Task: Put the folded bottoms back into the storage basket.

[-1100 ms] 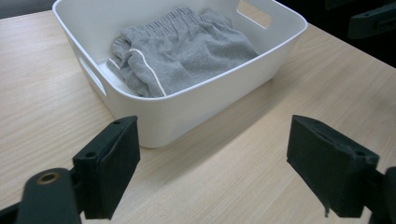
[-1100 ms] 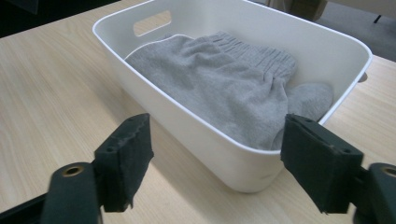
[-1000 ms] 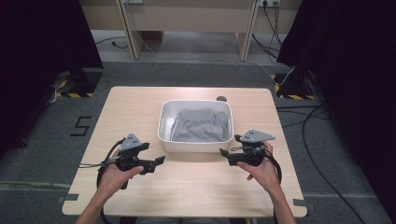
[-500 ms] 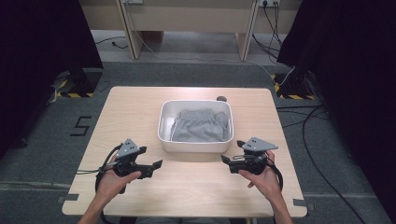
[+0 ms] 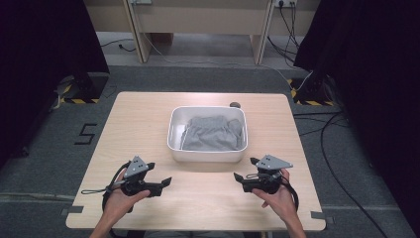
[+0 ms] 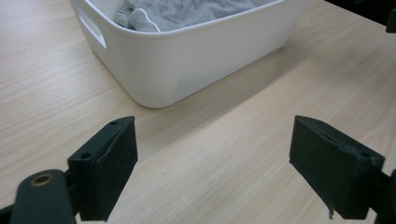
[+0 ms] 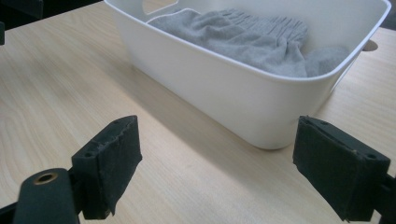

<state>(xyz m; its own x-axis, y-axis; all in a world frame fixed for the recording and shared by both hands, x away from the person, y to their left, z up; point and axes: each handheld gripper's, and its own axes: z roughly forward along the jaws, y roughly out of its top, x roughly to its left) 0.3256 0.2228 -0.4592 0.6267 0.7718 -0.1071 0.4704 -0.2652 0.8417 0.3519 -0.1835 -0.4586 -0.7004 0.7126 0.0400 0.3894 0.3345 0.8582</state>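
A white plastic tub [image 5: 205, 154] stands in the middle of the wooden table [image 5: 138, 124], and a crumpled grey cloth [image 5: 213, 133] lies inside it. My left gripper [image 5: 159, 173] is held low near the front edge, left of the tub, open and empty. My right gripper [image 5: 245, 168] sits at the front right, also open and empty. In the left gripper view, the left gripper [image 6: 215, 149] stands wide apart with the tub [image 6: 187, 60] and cloth [image 6: 187, 9] ahead. The right gripper [image 7: 217, 149] faces the tub [image 7: 233, 88] and cloth [image 7: 243, 37] likewise.
A small dark round spot [image 5: 235, 104] marks the table just behind the tub. Bare wood surrounds the tub on all sides. Cables [image 5: 337, 168] trail over the floor to the right, and dark curtains hang at both sides.
Both grippers have drawn back from the tub toward the table's front edge, the hands lower in view. The tub and cloth have not moved.
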